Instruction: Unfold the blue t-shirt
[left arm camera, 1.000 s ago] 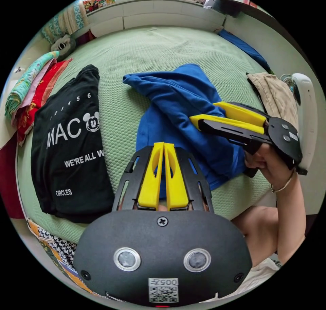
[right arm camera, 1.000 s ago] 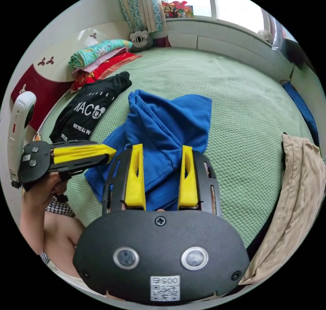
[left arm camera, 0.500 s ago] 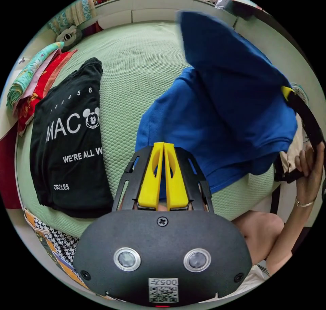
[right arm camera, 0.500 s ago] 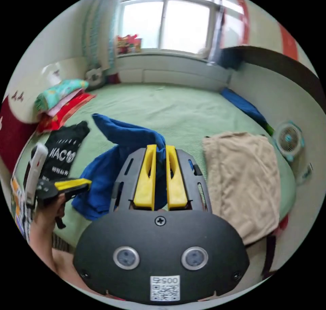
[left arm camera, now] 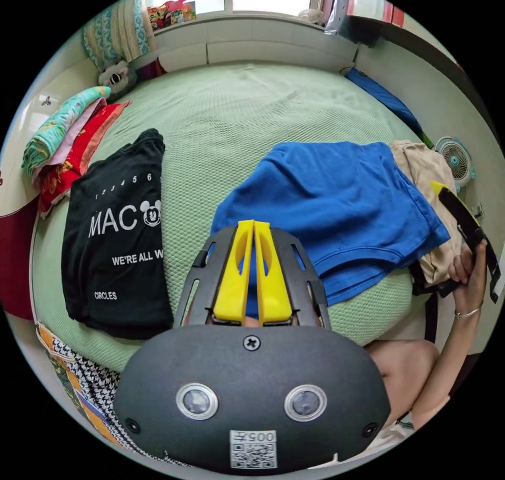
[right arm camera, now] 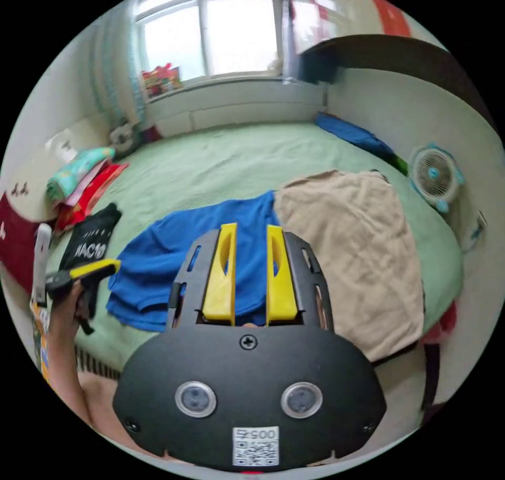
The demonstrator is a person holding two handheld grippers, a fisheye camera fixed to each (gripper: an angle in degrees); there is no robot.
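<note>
blue t-shirt (left arm camera: 336,206) pinched in left tongs (left arm camera: 253,227)

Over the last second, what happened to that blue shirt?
The right gripper closed on the bunched blue t-shirt, swung a flap up and over toward the beige garment, then opened; the shirt now lies spread wider. The left gripper stayed clamped on its near edge. The black t-shirt did not move.

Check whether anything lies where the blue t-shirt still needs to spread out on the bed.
Yes. The tan garment lies right beside the blue t-shirt, whose edge overlaps it. The black t-shirt lies apart on the other side.
</note>
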